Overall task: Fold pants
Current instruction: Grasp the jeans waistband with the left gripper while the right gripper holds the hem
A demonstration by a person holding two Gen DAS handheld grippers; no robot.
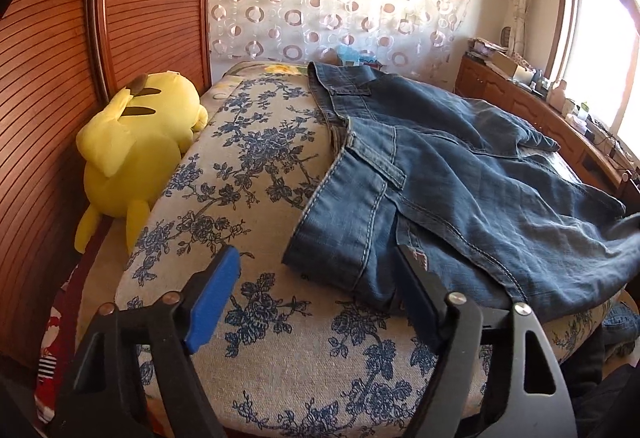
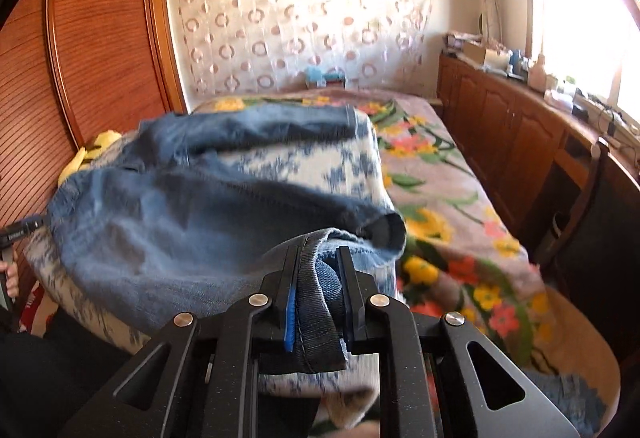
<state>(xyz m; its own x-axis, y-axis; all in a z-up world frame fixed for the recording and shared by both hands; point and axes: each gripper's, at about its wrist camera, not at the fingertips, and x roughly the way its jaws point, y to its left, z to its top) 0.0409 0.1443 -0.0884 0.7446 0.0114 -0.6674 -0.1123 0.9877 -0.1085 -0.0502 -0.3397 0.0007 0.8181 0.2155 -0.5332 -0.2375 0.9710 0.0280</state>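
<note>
Bedroom setup: blue-floral cushion [image 1: 256, 198] stacked on the bed, wooden slatted wardrobe [image 1: 52, 78] and a yellow plush toy [image 1: 136, 154] on the far left. Jeans [image 1: 460, 174] lie across the cushion, waistband toward the left side, legs trailing right.

Your left gripper [image 1: 320, 278] has its jaws apart, nothing clamped. One blue pad sits over bare cushion, the other at the waistband corner, so the denim edge is only partly between them. Get the corner fully between the pads before you close, and take both layers.

Your right gripper [image 2: 318, 294] is clamped tight on a leg hem [image 2: 320, 318], with the leg lifted off the bed cover [image 2: 452, 198]. Looks like the hem-to-waist fold. Keep the hem square and tension even, carry it over flat, and don't drag the waistband off the cushion.
</note>
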